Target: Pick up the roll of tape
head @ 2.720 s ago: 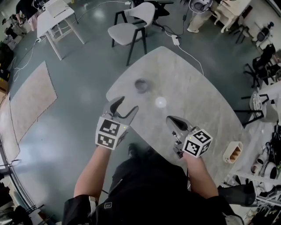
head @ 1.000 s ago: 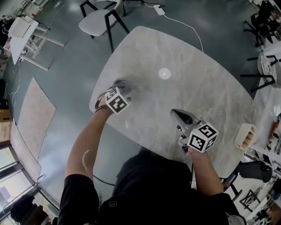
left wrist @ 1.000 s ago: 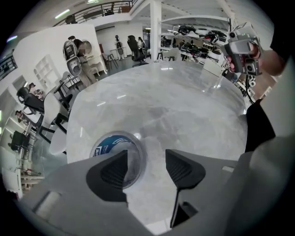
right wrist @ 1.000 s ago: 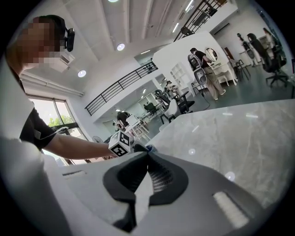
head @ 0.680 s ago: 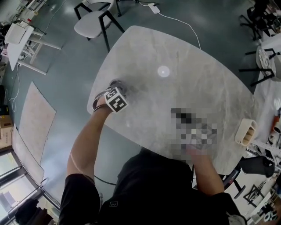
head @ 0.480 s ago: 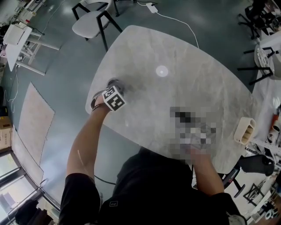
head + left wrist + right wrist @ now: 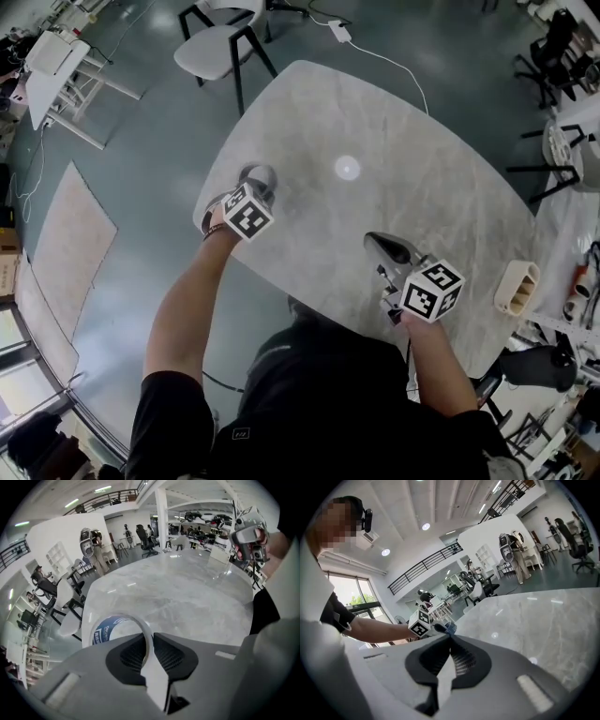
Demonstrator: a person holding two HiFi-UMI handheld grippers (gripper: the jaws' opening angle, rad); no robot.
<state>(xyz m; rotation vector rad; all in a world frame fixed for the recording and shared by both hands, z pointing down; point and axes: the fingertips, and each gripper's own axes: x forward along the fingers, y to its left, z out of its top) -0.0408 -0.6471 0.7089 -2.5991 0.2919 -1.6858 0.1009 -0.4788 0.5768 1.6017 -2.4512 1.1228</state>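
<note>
Now | left claw point(image 7: 150, 641) just closed, pinching roll of tape point(image 7: 102, 631) | right claw point(image 7: 450, 639) pressed together | chair point(image 7: 220, 42) beyond table point(image 7: 375, 122)

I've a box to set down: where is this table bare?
The table is bare across its far half and between the roll of tape and the right gripper. Crowded: the left edge, where the left gripper has just closed its jaws on the tape, and the right edge by the beige holder.
</note>
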